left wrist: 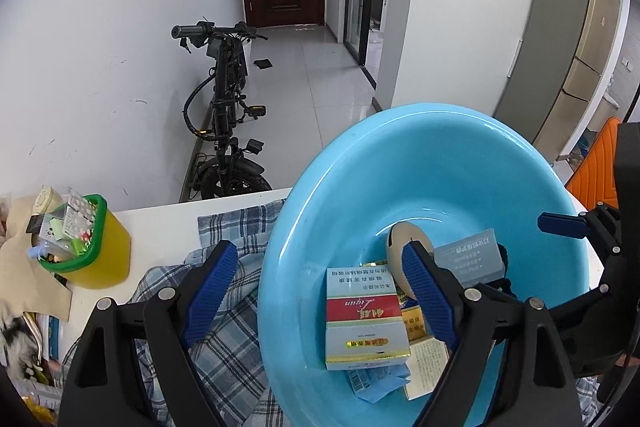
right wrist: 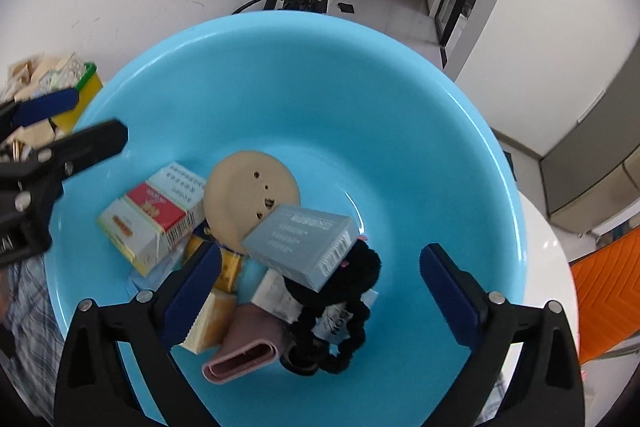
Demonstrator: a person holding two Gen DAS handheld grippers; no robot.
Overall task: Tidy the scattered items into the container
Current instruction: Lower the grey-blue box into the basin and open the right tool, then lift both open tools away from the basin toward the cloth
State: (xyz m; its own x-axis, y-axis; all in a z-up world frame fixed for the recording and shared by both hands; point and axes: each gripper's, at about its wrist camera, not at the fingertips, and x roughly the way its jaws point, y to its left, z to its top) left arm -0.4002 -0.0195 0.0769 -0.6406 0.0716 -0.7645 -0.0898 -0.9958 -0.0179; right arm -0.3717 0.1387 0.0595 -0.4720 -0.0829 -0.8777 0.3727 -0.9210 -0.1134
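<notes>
Hovering over the blue basin, right gripper spread wide and grasping nothing, low in the right wrist frame. Straddling the basin's near-left rim in the left wrist frame, left gripper likewise released, one finger outside over the plaid cloth, the other inside, nothing pinched between.

Sitting heaped in the basin's lower centre: red-and-white box, beige disc, grey box leaning on the disc, black scrunchie, pink folded case, yellow packets. Standing apart at the left of the left wrist frame, a yellow bin full of small packs, on the white table.

Judging the gathering nearly finished. Checking the cloth and table edge for strays before calling it done. If reaching for another piece, lifting clear of the rim first to avoid tipping the basin, then lowering items gently so the leaning grey box does not slide.
</notes>
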